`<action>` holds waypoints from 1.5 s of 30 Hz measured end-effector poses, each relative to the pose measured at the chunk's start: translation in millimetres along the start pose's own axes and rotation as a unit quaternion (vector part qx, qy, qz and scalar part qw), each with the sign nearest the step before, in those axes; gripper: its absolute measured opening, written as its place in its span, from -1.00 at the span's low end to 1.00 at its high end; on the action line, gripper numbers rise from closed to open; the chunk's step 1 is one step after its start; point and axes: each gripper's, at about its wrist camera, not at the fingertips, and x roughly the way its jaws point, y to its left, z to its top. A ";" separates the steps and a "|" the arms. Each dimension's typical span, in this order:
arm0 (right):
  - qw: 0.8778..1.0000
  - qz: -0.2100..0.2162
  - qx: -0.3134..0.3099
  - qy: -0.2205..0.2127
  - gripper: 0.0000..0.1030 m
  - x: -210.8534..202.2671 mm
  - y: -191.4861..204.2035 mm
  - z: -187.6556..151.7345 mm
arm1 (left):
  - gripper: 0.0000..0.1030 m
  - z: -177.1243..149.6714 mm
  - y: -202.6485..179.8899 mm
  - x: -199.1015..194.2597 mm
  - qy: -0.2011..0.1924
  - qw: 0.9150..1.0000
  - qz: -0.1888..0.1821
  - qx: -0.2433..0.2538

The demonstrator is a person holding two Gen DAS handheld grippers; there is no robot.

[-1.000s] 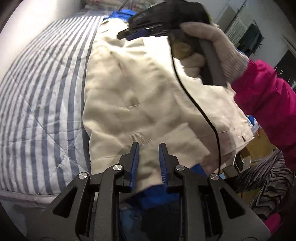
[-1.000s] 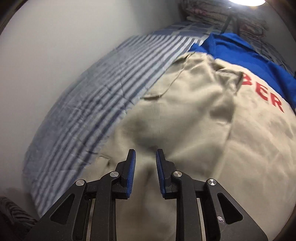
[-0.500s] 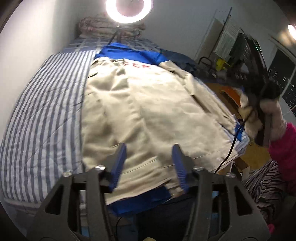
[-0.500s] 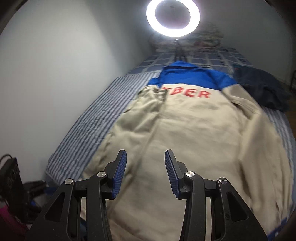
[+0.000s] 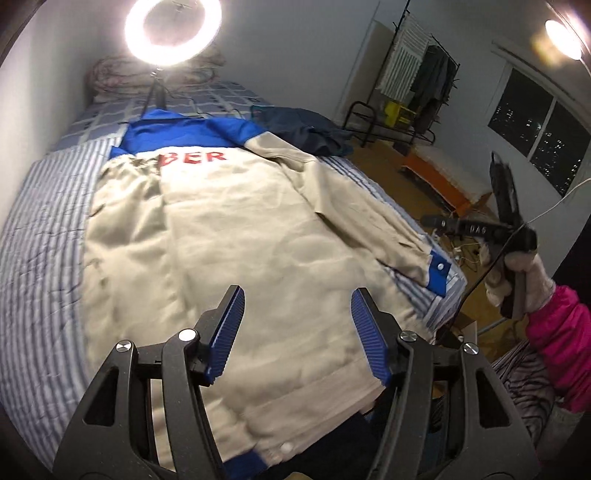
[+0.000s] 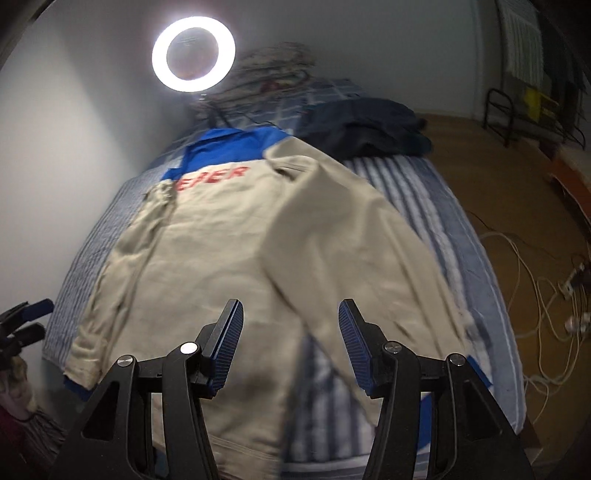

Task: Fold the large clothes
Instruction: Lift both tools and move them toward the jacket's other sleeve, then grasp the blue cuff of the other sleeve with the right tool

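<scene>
I saw the bed (image 5: 40,236) filling most of both views, its blue-and-white striped quilt running from the near edge to the far wall. On it lay the jacket (image 5: 236,236), back side up and spread flat: a beige body, a blue yoke and collar at the far end, and red lettering just below the yoke. Its hem hung at the near edge of the bed, with a white snap on the blue band there. In the right wrist view the right sleeve (image 6: 354,236) lay stretched out diagonally toward the near right, its blue cuff near the bed's right edge; the left sleeve looked folded in along the left side of the body. A dark navy garment (image 5: 306,129) sat crumpled on the far right of the bed, apart from the jacket. A glowing ring light (image 5: 173,31) stood at the far end, in front of a heap of folded bedding.

My left claw (image 5: 297,332) hovered over the jacket's lower part, its jaws having just been opening; they stood well apart with nothing between them. My right claw (image 6: 290,343) hung above the gap between the sleeve and the body, jaws likewise just opened, gripping nothing. A gloved hand (image 5: 524,280) with a pink sleeve held it off the bed's right side.
</scene>
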 end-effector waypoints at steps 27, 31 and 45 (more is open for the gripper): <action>0.967 0.013 0.241 0.079 -0.13 26.7 -176.7 -68.4 | 0.20 5.5 -28.5 83.3 0.075 0.996 -0.042 -0.002; 0.970 0.028 0.228 0.078 -0.27 24.6 -170.9 -71.5 | 0.20 4.4 -32.0 86.7 0.079 0.996 -0.042 0.003; 0.949 0.088 0.298 0.058 -0.27 21.0 -190.6 -82.3 | 0.20 -1.9 -33.2 91.5 0.088 0.995 -0.044 0.000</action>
